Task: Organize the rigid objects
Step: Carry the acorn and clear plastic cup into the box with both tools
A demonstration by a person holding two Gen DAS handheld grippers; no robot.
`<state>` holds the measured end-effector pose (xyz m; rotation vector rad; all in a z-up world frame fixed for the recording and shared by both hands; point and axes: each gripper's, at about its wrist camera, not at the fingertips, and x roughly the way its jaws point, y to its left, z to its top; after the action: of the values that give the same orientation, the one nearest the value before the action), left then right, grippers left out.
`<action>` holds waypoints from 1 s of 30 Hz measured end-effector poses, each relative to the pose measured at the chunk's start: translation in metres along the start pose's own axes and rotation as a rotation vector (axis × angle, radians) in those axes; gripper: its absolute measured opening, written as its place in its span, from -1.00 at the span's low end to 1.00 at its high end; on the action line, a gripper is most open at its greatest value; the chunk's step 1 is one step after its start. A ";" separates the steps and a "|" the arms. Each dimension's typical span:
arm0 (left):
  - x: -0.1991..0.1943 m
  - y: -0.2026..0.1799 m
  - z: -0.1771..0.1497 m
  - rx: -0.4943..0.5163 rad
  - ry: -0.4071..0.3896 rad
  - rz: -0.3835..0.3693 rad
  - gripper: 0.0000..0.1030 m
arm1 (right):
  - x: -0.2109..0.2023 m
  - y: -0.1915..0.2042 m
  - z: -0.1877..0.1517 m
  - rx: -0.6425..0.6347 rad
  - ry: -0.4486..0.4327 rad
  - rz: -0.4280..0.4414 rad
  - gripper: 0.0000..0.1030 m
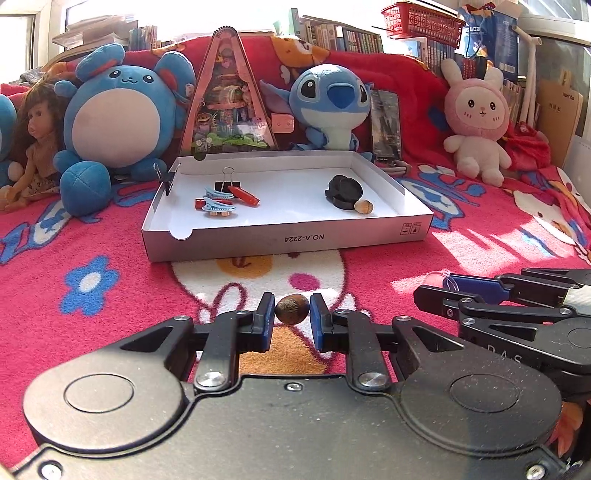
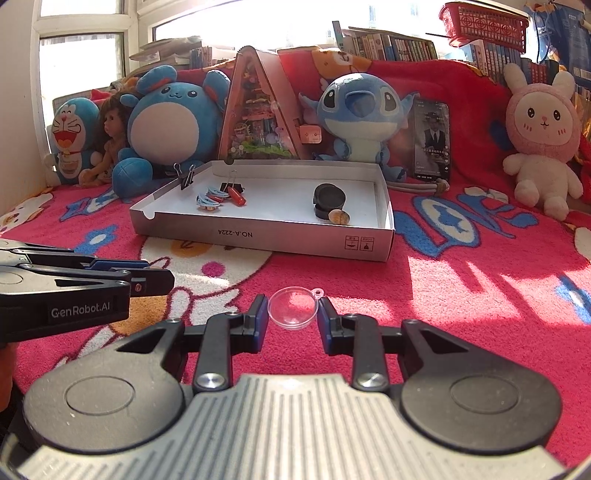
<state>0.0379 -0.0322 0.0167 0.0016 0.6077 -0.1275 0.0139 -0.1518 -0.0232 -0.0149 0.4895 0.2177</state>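
Note:
A white shallow box (image 1: 288, 236) lies on the red blanket and holds hair clips (image 1: 218, 205), a binder clip (image 1: 227, 182), a red tube (image 1: 243, 195), black discs (image 1: 343, 190) and a nut (image 1: 364, 206). My left gripper (image 1: 291, 317) has its jaws closed against a brown nut (image 1: 291, 309), low over the blanket in front of the box. My right gripper (image 2: 292, 317) has its jaws at the sides of a clear plastic dome (image 2: 292, 308) with a small loop. Whether they press on it is not plain. The box also shows in the right wrist view (image 2: 258, 236).
Plush toys stand behind the box: a blue round one (image 1: 118, 122), a Stitch (image 1: 328, 103), a pink rabbit (image 1: 476, 118). A doll (image 1: 33, 136) sits at left. A triangular diorama (image 1: 225, 103) and a phone (image 2: 432, 140) lean at the back. Books and a red basket (image 1: 421, 18) line the rear.

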 end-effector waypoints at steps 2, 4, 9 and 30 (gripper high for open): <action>0.001 0.005 0.005 -0.001 -0.006 0.010 -0.63 | 0.003 0.001 0.002 0.010 0.003 0.001 -0.33; 0.002 0.010 0.010 -0.003 -0.011 0.018 -0.63 | 0.006 0.002 0.006 0.015 0.005 0.001 -0.33; 0.007 0.023 0.025 -0.032 -0.026 0.038 -0.63 | 0.014 0.004 0.018 0.030 0.009 0.000 -0.33; 0.029 0.043 0.057 -0.092 -0.035 0.070 -0.63 | 0.041 0.000 0.055 0.061 0.002 -0.009 -0.33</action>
<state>0.0991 0.0048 0.0453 -0.0680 0.5779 -0.0312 0.0750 -0.1399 0.0065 0.0419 0.4974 0.1943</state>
